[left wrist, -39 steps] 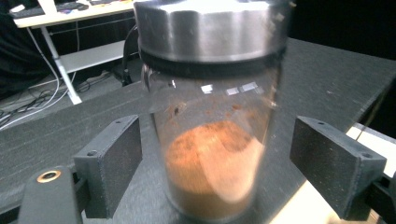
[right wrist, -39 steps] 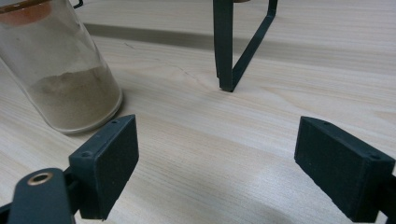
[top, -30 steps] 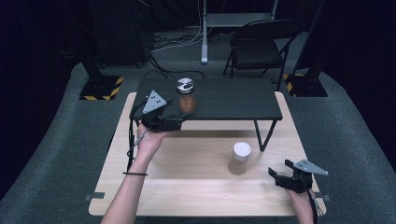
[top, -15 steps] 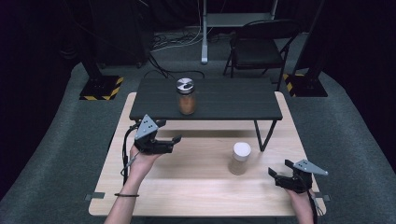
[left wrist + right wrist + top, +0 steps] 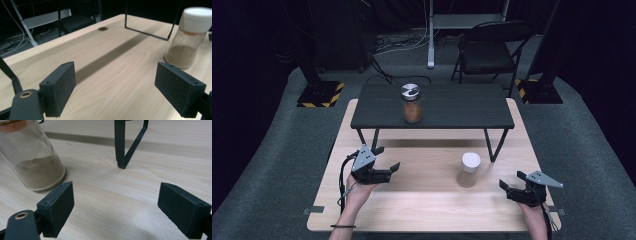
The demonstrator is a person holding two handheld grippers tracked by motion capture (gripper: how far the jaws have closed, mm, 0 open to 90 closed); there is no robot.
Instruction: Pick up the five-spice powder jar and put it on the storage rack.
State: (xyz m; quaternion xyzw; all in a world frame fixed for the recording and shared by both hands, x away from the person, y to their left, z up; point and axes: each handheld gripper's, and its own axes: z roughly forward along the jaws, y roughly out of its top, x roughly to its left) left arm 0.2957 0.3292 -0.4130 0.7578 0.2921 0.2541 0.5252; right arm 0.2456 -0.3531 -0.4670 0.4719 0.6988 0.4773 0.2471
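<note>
Your left gripper (image 5: 388, 170) and right gripper (image 5: 510, 183) sit low in frame, jaws spread and empty, flanking the upright white-capped jar (image 5: 469, 170), cap up.

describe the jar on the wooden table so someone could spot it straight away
On the light wooden table, look just in front of the small black raised table, toward its right leg. The jar there has a white lid and pale beige powder, unlike the silver-lidded orange jar above.

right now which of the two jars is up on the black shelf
The jar with the silver lid and orange contents stands on the black shelf. The white-lidded jar, holding beige powder, stands lower, on the wooden table.
</note>
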